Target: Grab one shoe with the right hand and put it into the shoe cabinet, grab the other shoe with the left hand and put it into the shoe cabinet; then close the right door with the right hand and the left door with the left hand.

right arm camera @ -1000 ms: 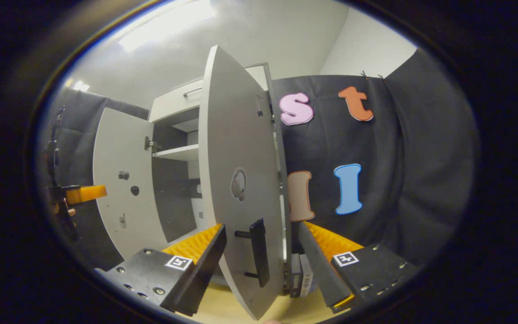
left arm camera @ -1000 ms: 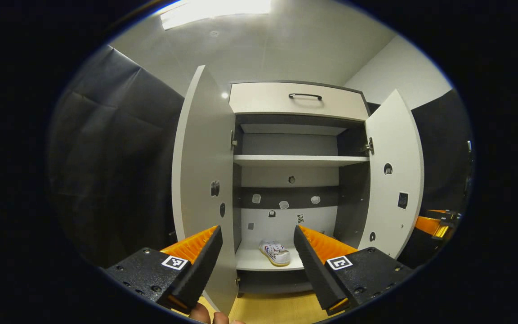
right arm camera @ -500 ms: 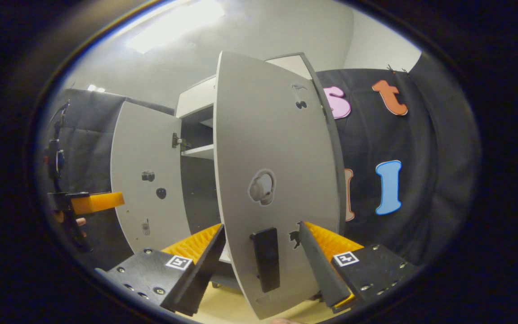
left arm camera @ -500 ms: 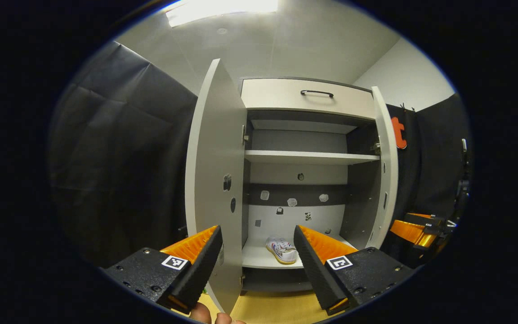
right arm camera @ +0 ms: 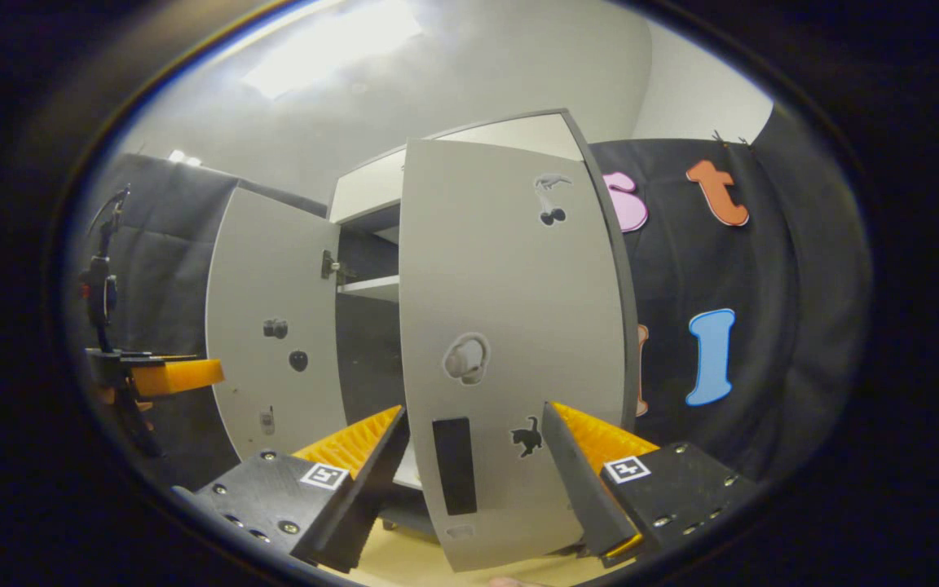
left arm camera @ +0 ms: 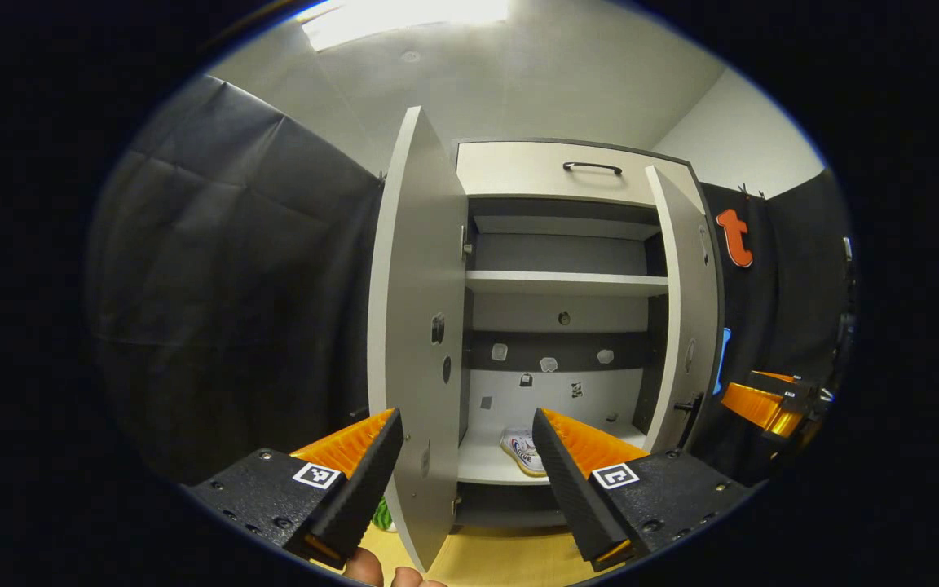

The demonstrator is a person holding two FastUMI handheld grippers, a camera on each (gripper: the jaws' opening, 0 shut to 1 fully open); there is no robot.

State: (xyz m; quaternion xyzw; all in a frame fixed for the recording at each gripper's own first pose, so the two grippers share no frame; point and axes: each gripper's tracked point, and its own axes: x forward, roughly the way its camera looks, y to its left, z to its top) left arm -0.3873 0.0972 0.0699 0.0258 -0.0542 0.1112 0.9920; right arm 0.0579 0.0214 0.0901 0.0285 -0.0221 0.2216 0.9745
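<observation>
The shoe cabinet (left arm camera: 567,244) stands ahead in the left gripper view. A white shoe (left arm camera: 523,450) lies on its bottom shelf. Its left door (left arm camera: 416,326) stands wide open, edge toward me. Its right door (left arm camera: 680,310) is swung partway shut. My left gripper (left arm camera: 465,414) is open and holds nothing, a little back from the cabinet. In the right gripper view the right door (right arm camera: 510,310) faces me, and its black handle (right arm camera: 454,465) sits between the fingers of my open right gripper (right arm camera: 474,408). Whether a finger touches the door is unclear. The right gripper (left arm camera: 763,403) also shows beside that door.
A drawer with a black handle (left arm camera: 592,167) tops the cabinet, above a middle shelf (left arm camera: 566,282). Black cloth walls flank both sides. The floor (left arm camera: 502,558) is yellow wood. The left gripper (right arm camera: 168,375) appears at the far left, near the left door (right arm camera: 278,326).
The right door has swung from wide open to partway shut, with my right gripper following it. The left gripper has drifted slightly, so the cabinet sits further right in its view.
</observation>
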